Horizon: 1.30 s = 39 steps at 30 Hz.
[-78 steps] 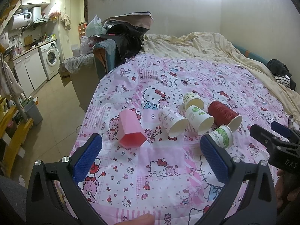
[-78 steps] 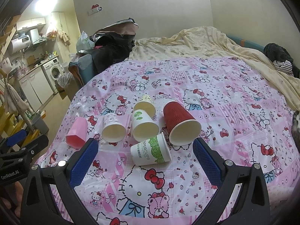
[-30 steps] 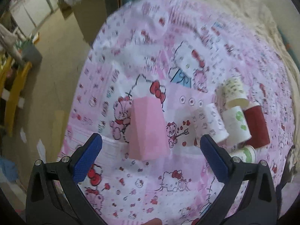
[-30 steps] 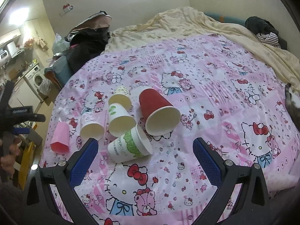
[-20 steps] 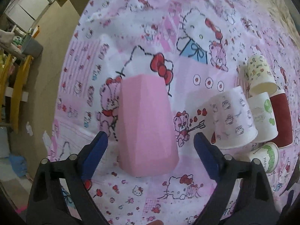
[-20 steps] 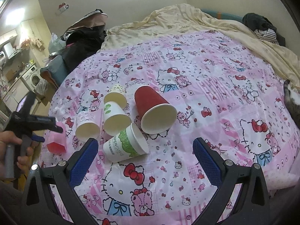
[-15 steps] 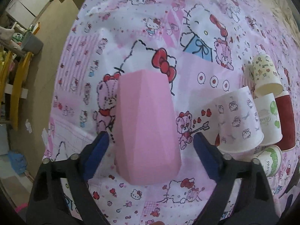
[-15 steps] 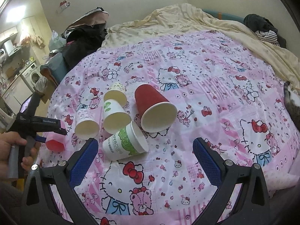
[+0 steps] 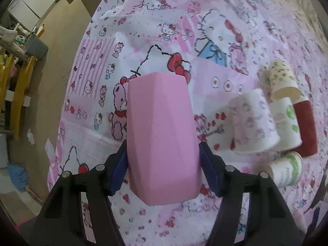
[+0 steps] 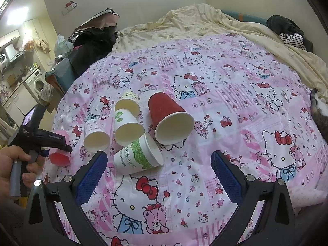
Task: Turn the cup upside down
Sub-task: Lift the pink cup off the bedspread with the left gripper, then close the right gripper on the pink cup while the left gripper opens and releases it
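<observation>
Cups: 6, all on their sides on bedspread (image 10: 235,106). 1 pink cup (image 9: 162,139), 4 paper cups, 1 red cup (image 10: 168,116).
L gripper (image 9: 163,164): pads pinching pink cup's sides near rim.
R gripper (image 10: 157,176): spread wide, holding nothing; green-print cup (image 10: 139,155) just ahead.
</observation>
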Each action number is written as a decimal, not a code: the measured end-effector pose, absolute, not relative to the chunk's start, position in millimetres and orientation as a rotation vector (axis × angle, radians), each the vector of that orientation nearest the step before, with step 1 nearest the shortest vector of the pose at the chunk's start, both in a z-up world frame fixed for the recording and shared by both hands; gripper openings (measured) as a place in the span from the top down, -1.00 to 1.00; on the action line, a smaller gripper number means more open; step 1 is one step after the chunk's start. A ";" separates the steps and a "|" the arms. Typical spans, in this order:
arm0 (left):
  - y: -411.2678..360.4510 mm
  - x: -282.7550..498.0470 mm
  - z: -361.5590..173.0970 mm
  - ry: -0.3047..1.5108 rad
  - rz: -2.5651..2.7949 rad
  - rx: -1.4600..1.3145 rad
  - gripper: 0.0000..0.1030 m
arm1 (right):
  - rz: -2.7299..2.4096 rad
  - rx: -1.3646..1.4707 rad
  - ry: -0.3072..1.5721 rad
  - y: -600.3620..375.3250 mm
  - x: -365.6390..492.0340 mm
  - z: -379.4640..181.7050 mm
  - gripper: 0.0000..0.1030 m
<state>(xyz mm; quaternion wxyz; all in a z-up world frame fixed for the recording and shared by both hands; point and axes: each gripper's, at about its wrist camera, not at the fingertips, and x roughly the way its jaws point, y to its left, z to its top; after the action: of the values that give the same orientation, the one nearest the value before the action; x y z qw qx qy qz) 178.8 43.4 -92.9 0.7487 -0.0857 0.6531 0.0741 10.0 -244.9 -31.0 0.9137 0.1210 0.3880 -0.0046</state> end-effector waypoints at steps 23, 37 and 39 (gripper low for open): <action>-44.5 19.5 -112.9 1.589 -0.094 -0.152 -0.21 | -0.026 0.284 0.787 -256.0 -2.5 -22.8 -1.00; -47.4 16.2 -132.2 1.589 -0.088 -0.127 -0.26 | -0.043 0.311 0.771 -266.8 -7.5 -21.3 -1.00; -51.6 17.7 -133.3 1.589 -0.107 -0.134 -0.45 | -0.043 0.317 0.774 -267.8 -7.1 -21.5 -1.00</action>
<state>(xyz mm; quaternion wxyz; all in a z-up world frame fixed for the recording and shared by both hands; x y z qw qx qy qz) 17.7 -51.6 -133.3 0.6974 -0.0600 0.7125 -0.0480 -7.1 -267.8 -21.5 0.9136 0.1541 0.3758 -0.0210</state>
